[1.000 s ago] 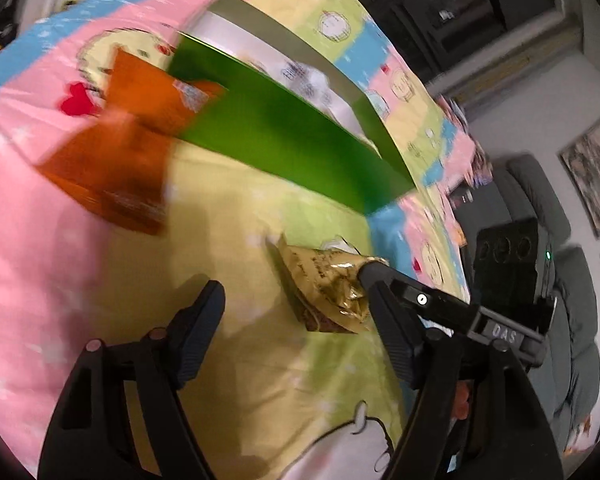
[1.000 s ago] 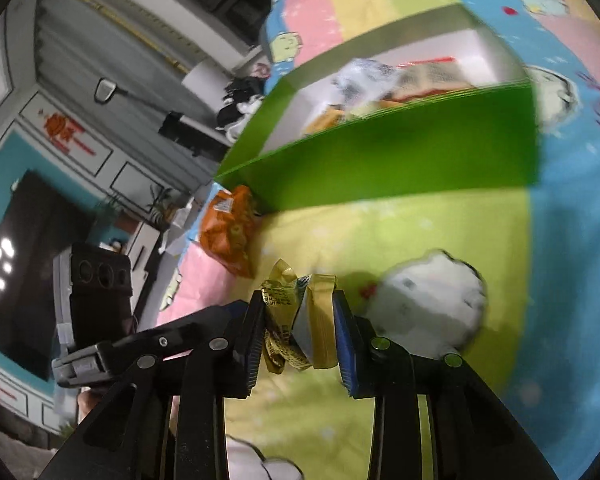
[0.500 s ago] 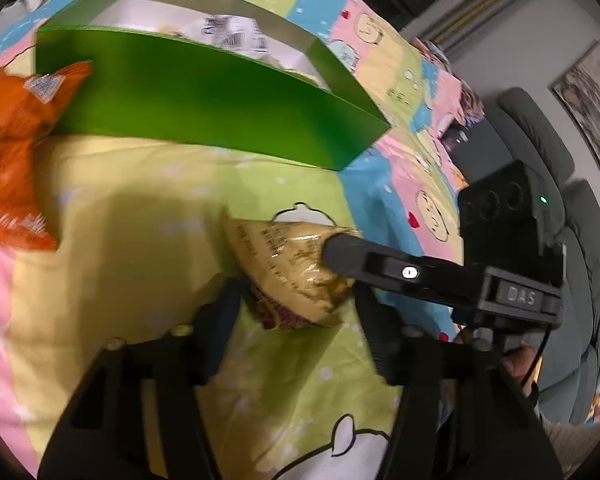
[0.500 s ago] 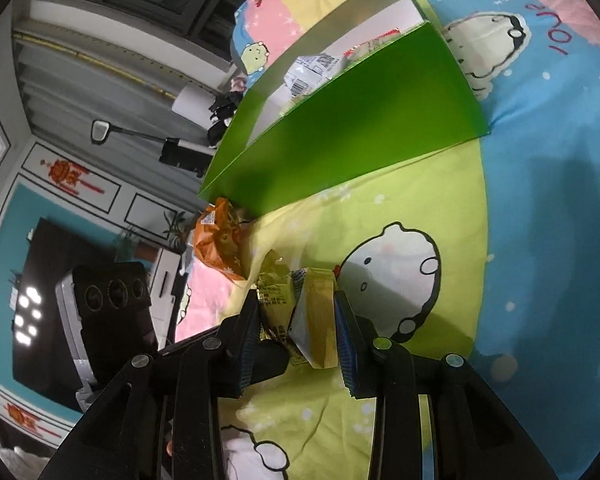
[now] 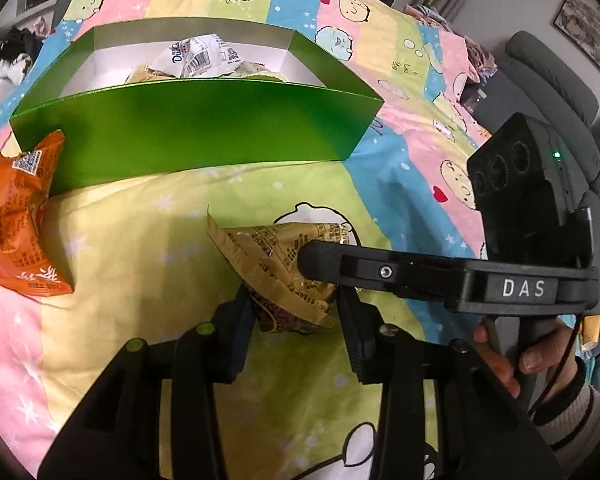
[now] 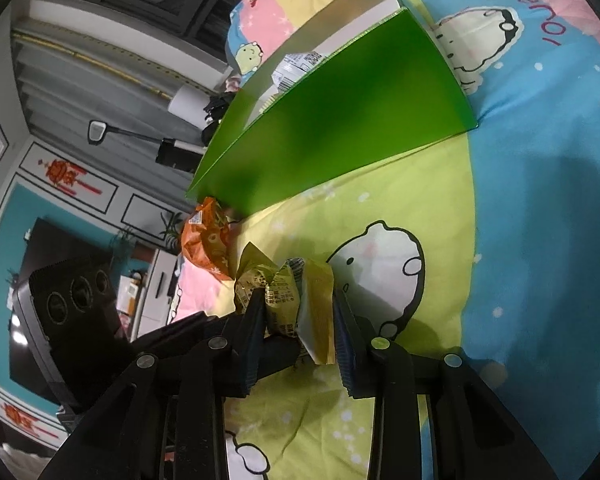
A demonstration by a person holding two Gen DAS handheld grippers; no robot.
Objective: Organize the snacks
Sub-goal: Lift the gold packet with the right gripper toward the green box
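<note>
A crumpled gold snack packet [image 5: 268,252] lies on the cartoon bedspread [image 5: 140,248], in front of an open green box [image 5: 196,128] that holds several wrapped snacks. My right gripper [image 6: 296,304] comes in from the right and is shut on the gold snack packet [image 6: 284,296]. My left gripper [image 5: 296,308] straddles the packet's near end; its jaws are closing and both pads touch the wrapper. An orange snack packet [image 5: 16,220] rests against the box's left front corner. The green box [image 6: 340,120] and orange packet [image 6: 204,240] also show in the right wrist view.
A person's hand [image 5: 528,364] in a knit sleeve grips the right tool's handle. A grey sofa [image 5: 556,76] stands beyond the bed on the right. In the right wrist view a dark screen [image 6: 64,276] and wall panels lie past the bed's edge.
My left gripper slid toward the gold packet and rolled, and its jaws narrowed from wide apart to touching the wrapper. The right gripper kept its hold on the packet and sank a little.
</note>
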